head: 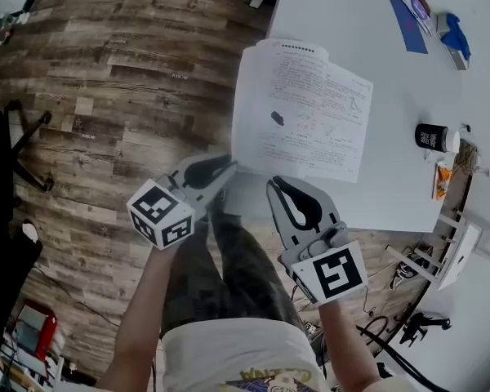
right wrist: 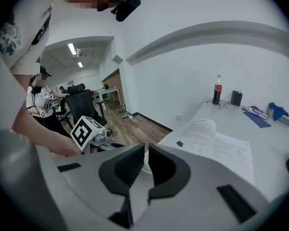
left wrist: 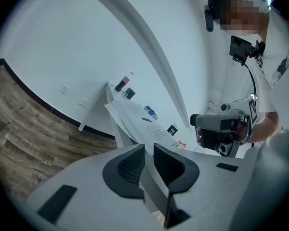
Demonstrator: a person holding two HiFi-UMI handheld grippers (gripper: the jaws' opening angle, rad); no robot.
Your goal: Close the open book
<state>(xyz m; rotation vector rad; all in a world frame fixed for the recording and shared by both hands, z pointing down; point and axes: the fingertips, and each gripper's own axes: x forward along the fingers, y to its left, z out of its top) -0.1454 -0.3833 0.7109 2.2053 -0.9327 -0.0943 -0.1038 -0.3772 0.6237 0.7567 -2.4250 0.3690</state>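
Note:
An open book (head: pixel 302 109) with printed white pages lies on the white table (head: pixel 392 194), its left half hanging past the table's left edge. A small black object (head: pixel 278 118) rests on the left page. My left gripper (head: pixel 227 170) sits at the book's near left corner, and in the left gripper view (left wrist: pixel 149 162) a pale slab of the book's edge runs between the closed-in pads. My right gripper (head: pixel 274 188) hovers just in front of the book's near edge. Its jaws (right wrist: pixel 146 165) stand together with nothing between them, and the book (right wrist: pixel 221 146) lies beyond.
A black cup (head: pixel 430 137) stands right of the book, with blue items (head: pixel 408 23) at the table's far side. A cola bottle (right wrist: pixel 216 90) stands at the far corner. Wood floor (head: pixel 106 80) and a chair base (head: pixel 24 137) lie to the left.

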